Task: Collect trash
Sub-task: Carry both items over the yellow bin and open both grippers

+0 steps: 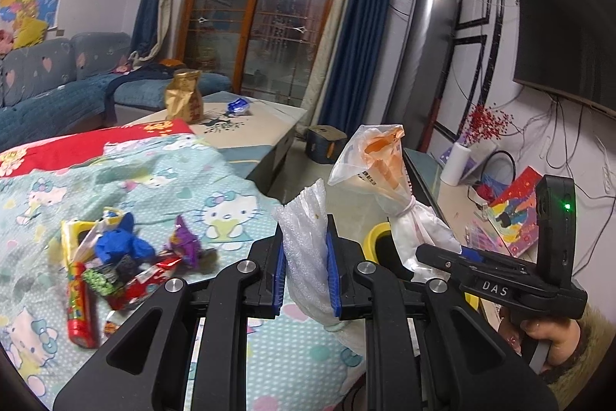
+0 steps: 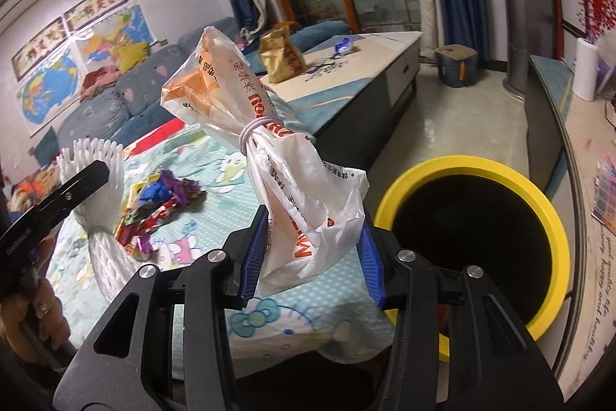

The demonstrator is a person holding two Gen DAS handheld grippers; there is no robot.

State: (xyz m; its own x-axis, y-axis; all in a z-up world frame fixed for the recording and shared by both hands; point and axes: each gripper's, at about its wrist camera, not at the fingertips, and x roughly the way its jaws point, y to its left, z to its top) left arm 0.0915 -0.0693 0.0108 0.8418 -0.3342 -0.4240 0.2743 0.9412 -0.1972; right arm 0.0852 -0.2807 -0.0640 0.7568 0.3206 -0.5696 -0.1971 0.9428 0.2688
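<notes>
Bin [image 2: 554,214]: round, yellow rim, black inside. Interior reads as plain dark; contents cannot be made out. It stands on the floor just right of and below the right hand-held gripper [image 2: 308,260], against the edge of the quilt-covered surface [image 2: 215,164]. From the left wrist view only a sliver of the yellow rim [image 1: 375,234] shows, between the two held items.

Right hand-held gripper: blue pads clamped on a white plastic bag with orange print [image 2: 304,210], knotted at mid-length with a pale band, its upper part puffed out above the jaws. The bag hangs over the surface edge, beside the bin mouth and not over it.

Left hand-held gripper [image 1: 306,268]: jaws nearly together, clamped on a white foam net sleeve [image 1: 308,237] that stands up between the pads. In the right wrist view the same sleeve [image 2: 100,210] is well left of the bag.

Remaining trash: a loose heap of wrappers [image 1: 115,264], red, blue, purple and green, lying on the quilt to the left of the left hand-held gripper, with a red tube [image 1: 79,303] at its near edge.

Further off, beyond both grippers: a low table [image 2: 385,72] carrying a gold bag [image 2: 281,56] and a small blue wrapper [image 2: 344,45]. A sofa [image 1: 46,83] sits far left.
</notes>
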